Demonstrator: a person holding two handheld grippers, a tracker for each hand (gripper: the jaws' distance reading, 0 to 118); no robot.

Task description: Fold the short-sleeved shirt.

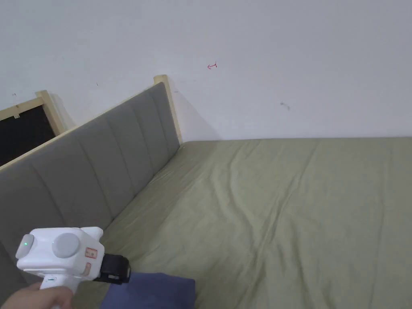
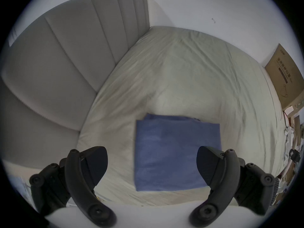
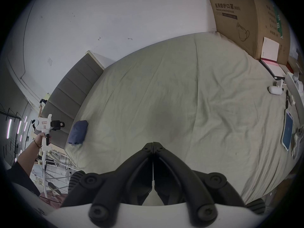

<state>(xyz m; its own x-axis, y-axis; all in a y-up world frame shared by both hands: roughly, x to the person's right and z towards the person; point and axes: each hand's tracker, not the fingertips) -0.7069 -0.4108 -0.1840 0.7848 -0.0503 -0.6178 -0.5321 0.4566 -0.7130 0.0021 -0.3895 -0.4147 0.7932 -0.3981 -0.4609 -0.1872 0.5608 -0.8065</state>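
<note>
Blue cloth is what I am looking at: the shirt [image 2: 176, 154] lies on the bed [image 2: 189, 77] as a neat flat square, near the edge and close to the grey headboard [image 2: 65, 58]. To me it looks already folded.

My left gripper [image 2: 152, 165] hangs just above the shirt. Its jaws are spread wide apart and grip nothing. My right gripper [image 3: 153, 151] is well away from the shirt, over the bare green sheet. Its jaws are pressed tight together with nothing between them.

I think the shirt is soft and light. It will bend and flop if I lift it by one spot, and the layers could slide apart. It will not break. If I must move it, I would pinch through all the layers at once, on one side edge, and take the other side with my second gripper so the square stays flat.

A brown box [image 3: 246, 17] and a phone [image 3: 287, 131] sit far off at the other side of the bed.
</note>
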